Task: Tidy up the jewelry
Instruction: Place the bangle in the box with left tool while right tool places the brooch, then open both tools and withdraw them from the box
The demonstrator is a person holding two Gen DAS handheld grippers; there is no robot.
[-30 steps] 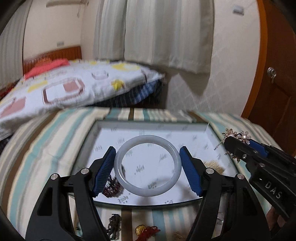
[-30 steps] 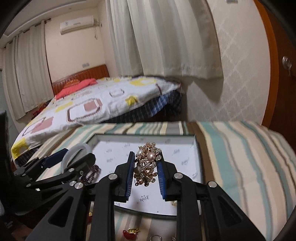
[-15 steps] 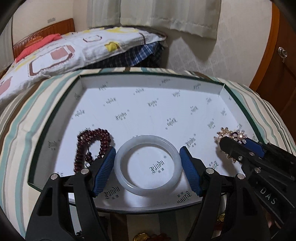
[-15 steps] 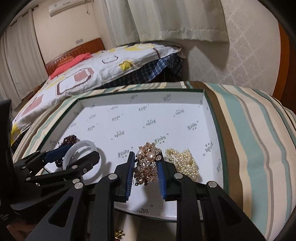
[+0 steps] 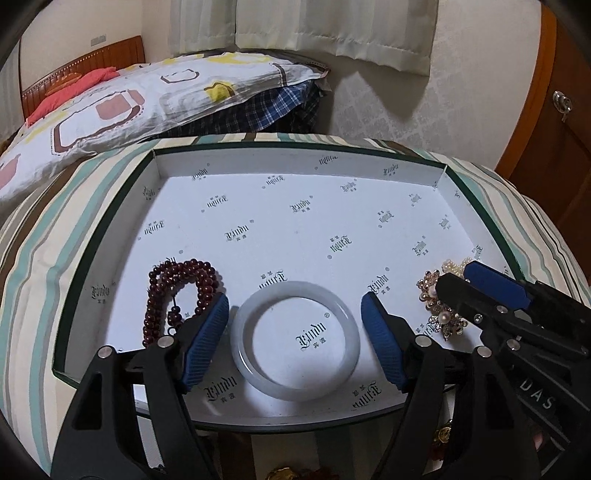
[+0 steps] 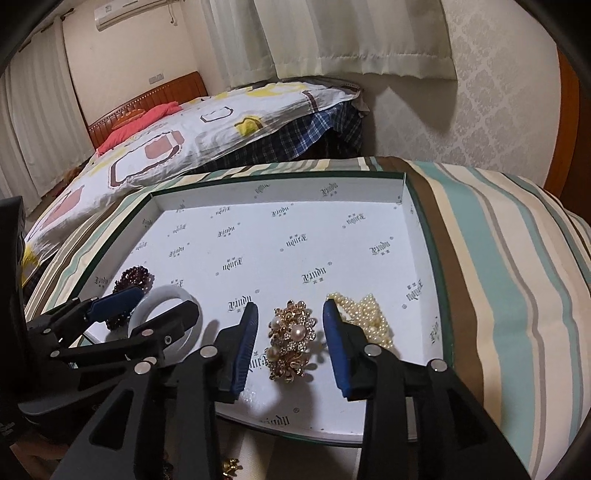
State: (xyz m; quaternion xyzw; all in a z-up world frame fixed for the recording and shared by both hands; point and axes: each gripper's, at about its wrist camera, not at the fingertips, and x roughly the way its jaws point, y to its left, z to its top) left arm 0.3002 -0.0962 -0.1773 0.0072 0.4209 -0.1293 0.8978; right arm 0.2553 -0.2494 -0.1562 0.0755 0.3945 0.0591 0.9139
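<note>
- A shallow white cardboard box tray with a dark green rim and printed logos (image 5: 303, 225) lies on a counter covered with a cloth striped in teal, cream and brown (image 6: 517, 266).
- The left tool (image 5: 295, 328), black with blue ribbed pads, hangs over the near part of the tray; its jaws are opening, and a pale white translucent bangle (image 5: 295, 341) lies flat on the tray floor between them, with a gap showing on each side, so it is released.
- Just left of the bangle, beside the left pad, a string of dark red round beads (image 5: 177, 291) lies coiled on the tray floor.
- The right tool (image 6: 290, 339), of the same build, is over the near right part of the tray; its jaws are opening too, and a gold flower-shaped brooch set with pearls and small stones (image 6: 291, 341) rests on the tray between the pads, clear of both.
- Just right of the brooch, partly behind the right pad, a heap of small cream pearl beads (image 6: 369, 314) lies on the tray floor.
- In the left wrist view the right tool (image 5: 454, 284) reaches in from the right, the brooch (image 5: 439, 314) just under its tip.
- Behind the counter are a bed with a patterned white quilt (image 6: 177, 129), pale curtains (image 6: 332, 33) and a wooden door (image 5: 554, 122).
</note>
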